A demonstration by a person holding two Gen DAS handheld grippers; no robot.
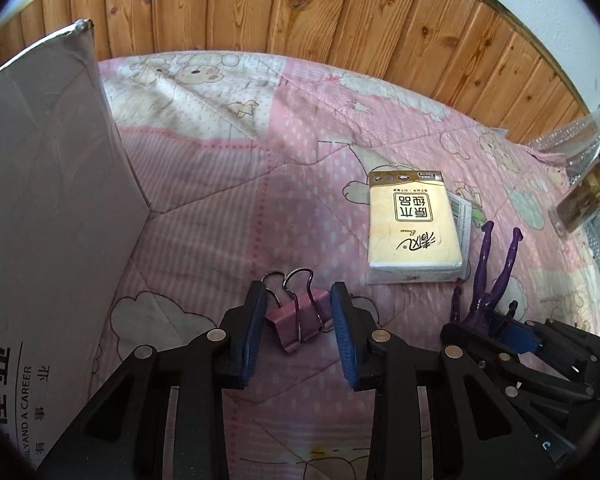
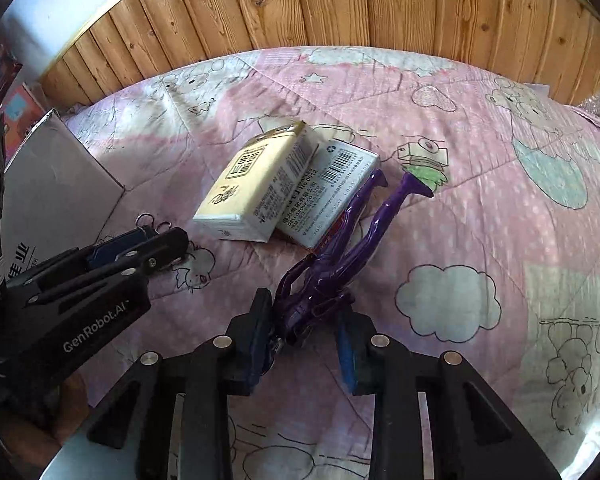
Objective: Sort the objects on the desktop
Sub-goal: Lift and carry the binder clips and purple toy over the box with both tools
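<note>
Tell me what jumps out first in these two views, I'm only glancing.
Nearest each camera is a catch: the left gripper straddles a pink binder clip, and the right gripper holds a purple figurine, legs pointing away. Beyond them a yellow tissue pack lies mid-quilt, overlapping a small white box, with a grey carton standing at left.

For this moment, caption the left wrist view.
Left gripper fingers bracket a pink binder clip beside a tissue pack on the pink quilt.

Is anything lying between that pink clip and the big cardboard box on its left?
Nothing visible. The pink binder clip sits between the left gripper's pads, and only bare pink quilt lies between it and the cardboard box. The tissue pack lies off to the other side.
</note>
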